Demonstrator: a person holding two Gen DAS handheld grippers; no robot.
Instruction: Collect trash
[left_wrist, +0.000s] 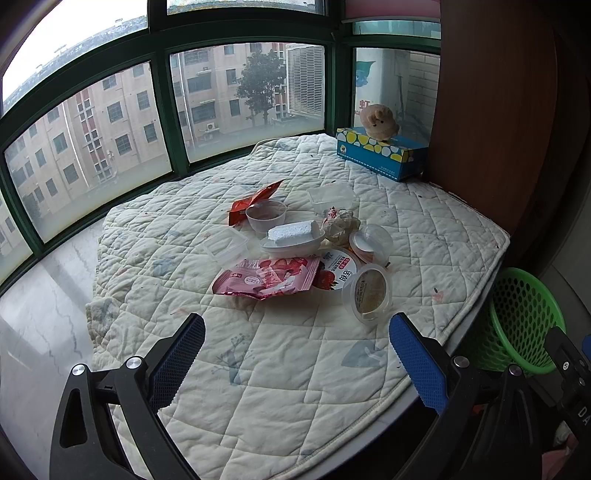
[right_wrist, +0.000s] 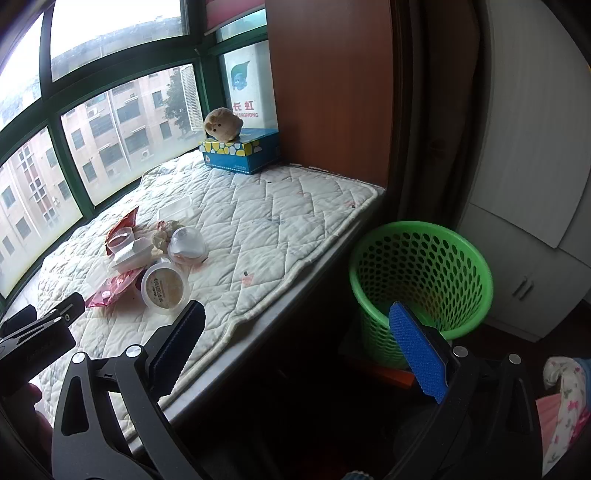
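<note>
A pile of trash lies on the quilted mat (left_wrist: 280, 362): a pink snack wrapper (left_wrist: 266, 278), a red wrapper (left_wrist: 251, 201), a clear cup (left_wrist: 266, 216), a white tray with a foam block (left_wrist: 291, 236), crumpled paper (left_wrist: 341, 225), a domed clear lid (left_wrist: 371, 243) and a round tub on its side (left_wrist: 369, 291). My left gripper (left_wrist: 297, 332) is open and empty, just short of the pile. My right gripper (right_wrist: 297, 326) is open and empty, off the mat's edge, beside the green mesh basket (right_wrist: 421, 273). The tub (right_wrist: 164, 288) lies to its left.
A blue tissue box (left_wrist: 380, 153) with a plush toy (left_wrist: 378, 120) stands at the back by the window. A wooden panel (left_wrist: 491, 110) borders the mat on the right. The basket (left_wrist: 524, 317) stands on the floor below the mat's right edge. White cabinets (right_wrist: 535, 184) stand behind it.
</note>
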